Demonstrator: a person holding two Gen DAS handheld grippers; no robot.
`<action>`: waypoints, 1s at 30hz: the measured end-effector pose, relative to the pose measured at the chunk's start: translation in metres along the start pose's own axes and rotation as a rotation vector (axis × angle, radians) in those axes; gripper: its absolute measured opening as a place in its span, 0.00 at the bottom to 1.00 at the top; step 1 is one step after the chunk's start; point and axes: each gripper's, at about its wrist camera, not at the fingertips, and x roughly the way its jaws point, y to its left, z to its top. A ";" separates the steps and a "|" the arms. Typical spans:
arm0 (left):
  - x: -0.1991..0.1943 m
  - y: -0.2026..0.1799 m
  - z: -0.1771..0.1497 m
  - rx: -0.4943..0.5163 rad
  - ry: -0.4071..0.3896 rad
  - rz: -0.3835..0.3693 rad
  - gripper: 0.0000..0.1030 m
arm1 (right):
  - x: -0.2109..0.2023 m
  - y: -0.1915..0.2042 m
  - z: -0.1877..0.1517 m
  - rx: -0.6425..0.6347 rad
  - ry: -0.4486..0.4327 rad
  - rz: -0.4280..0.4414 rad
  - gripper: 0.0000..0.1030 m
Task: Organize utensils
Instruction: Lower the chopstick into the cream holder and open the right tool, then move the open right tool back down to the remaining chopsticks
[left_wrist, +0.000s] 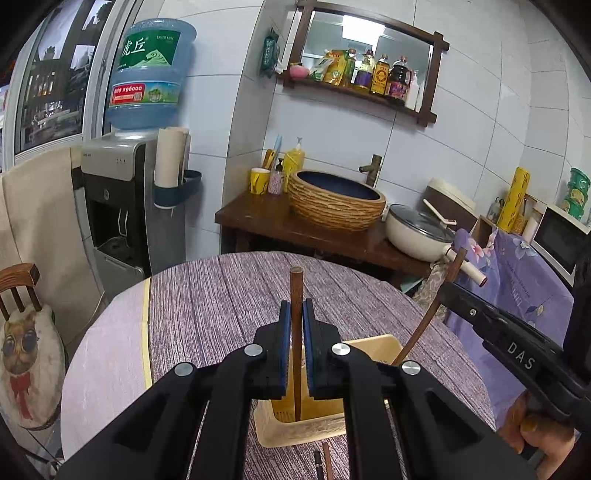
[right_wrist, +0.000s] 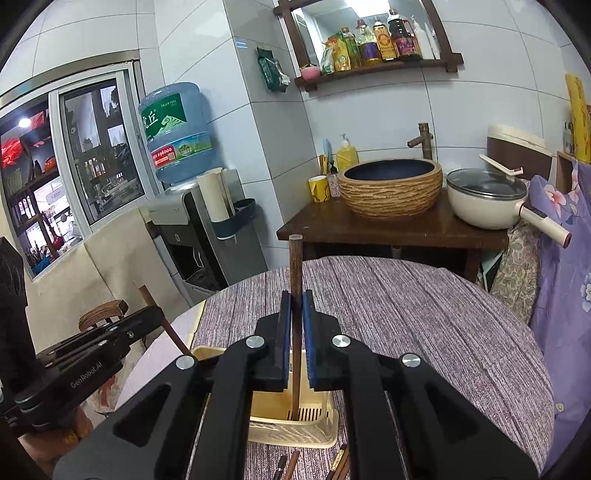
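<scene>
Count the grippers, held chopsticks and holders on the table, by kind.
Grippers: 2, the left gripper and the right gripper
Held chopsticks: 2, the left chopstick and the right chopstick
Holder: 1
Total: 5
The loose sticks at the near edge are partly hidden and not counted.

We see a round table (left_wrist: 221, 295) under a purple streaked cloth (right_wrist: 424, 314); a paler cloth (left_wrist: 107, 350) covers its left part. A cream slotted holder (right_wrist: 295, 432) stands on it just below and ahead of both grippers' fingers. A few loose chopsticks (right_wrist: 338, 465) lie flat on the cloth, nearer us than the holder, under the grippers.
</scene>
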 end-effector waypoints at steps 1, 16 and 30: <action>0.002 0.000 -0.001 0.000 0.005 0.002 0.07 | 0.001 -0.001 -0.002 0.001 0.000 -0.001 0.07; -0.007 -0.002 -0.004 0.009 -0.030 0.003 0.53 | -0.007 -0.012 -0.007 0.054 -0.052 -0.034 0.55; -0.046 0.012 -0.085 0.081 0.052 0.028 0.95 | -0.045 -0.028 -0.085 -0.007 0.087 -0.074 0.68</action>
